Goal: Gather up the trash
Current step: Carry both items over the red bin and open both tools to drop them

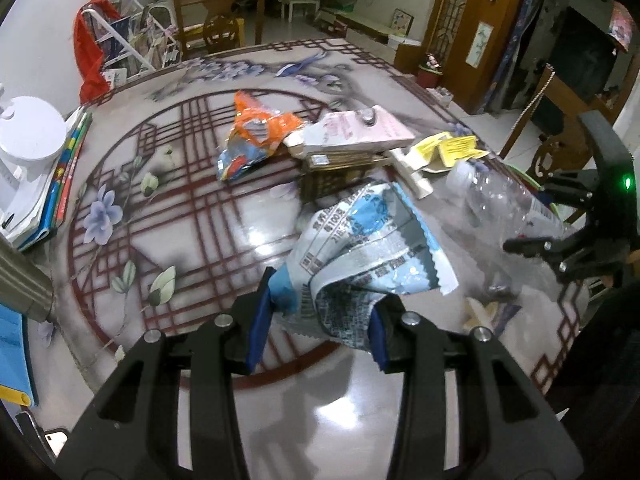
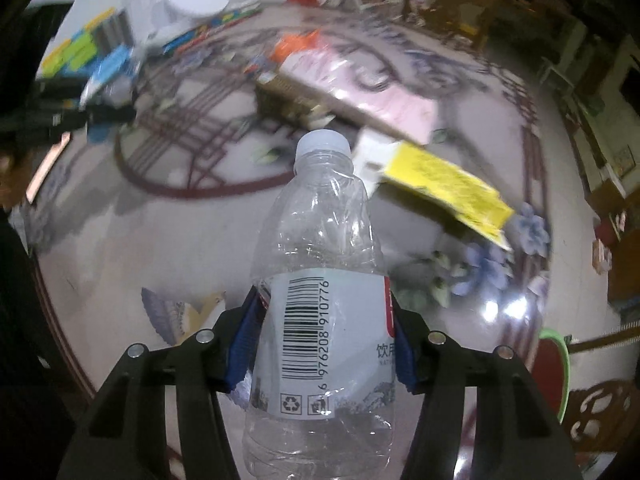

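My left gripper (image 1: 316, 320) is nearly closed on a crumpled blue and white wrapper (image 1: 360, 248), which hangs out in front of the blue pads. My right gripper (image 2: 320, 340) has its jaws about half way, with the clear plastic bottle (image 2: 320, 272) between them at the label; the pads seem to touch both sides, but I cannot tell how firm the hold is.

The bottle is my main worry. It is empty, smooth and soft (the wall is already dented), so if the jaws loosen it can slide down and drop on the table. The wrapper is caught only by one corner, so a fast swing of my left hand could pull it free. The two grippers are also near each other, and their loads could collide.

More trash lies ahead of the left gripper: an orange snack bag (image 1: 256, 128), a pink carton (image 1: 360, 132) and a yellow box (image 1: 448, 148).

The table (image 1: 180, 220) is glossy, with a flower and lattice print. Books (image 1: 60, 184) are stacked far left. Behind are wooden chairs (image 1: 220, 12) and a dim living room.
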### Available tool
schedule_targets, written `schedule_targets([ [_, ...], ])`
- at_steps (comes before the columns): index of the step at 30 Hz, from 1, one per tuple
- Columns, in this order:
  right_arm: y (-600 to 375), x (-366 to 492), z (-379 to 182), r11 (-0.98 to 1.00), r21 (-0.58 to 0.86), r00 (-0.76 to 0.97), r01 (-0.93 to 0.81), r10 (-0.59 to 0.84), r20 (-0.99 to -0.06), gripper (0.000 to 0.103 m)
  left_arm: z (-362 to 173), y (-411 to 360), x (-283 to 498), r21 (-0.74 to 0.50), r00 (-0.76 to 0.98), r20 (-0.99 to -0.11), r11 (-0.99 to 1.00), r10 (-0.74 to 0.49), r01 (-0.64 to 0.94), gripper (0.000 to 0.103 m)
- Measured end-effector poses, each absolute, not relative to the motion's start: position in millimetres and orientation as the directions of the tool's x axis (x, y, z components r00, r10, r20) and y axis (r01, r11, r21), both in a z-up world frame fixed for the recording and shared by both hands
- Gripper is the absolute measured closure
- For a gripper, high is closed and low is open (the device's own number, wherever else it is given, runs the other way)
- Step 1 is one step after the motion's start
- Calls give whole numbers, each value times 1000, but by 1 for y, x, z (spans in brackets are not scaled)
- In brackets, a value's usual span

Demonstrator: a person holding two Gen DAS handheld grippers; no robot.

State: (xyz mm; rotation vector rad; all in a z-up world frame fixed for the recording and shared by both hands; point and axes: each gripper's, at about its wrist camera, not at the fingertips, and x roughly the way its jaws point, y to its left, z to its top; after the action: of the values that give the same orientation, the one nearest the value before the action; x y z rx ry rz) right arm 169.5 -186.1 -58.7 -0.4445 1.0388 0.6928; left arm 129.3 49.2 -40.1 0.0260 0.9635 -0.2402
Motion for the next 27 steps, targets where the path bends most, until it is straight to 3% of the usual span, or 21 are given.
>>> schedule_targets([
  [11,-264,173,-21,826,36,438,-562,334,-835,48,-26,-26,145,-135,529,-793,934,-302,331,64],
  [27,-438,177,-3,967,115,597,-226,231,-768,48,-14,-227,192,-249,386,-752,773,-534,584,64],
])
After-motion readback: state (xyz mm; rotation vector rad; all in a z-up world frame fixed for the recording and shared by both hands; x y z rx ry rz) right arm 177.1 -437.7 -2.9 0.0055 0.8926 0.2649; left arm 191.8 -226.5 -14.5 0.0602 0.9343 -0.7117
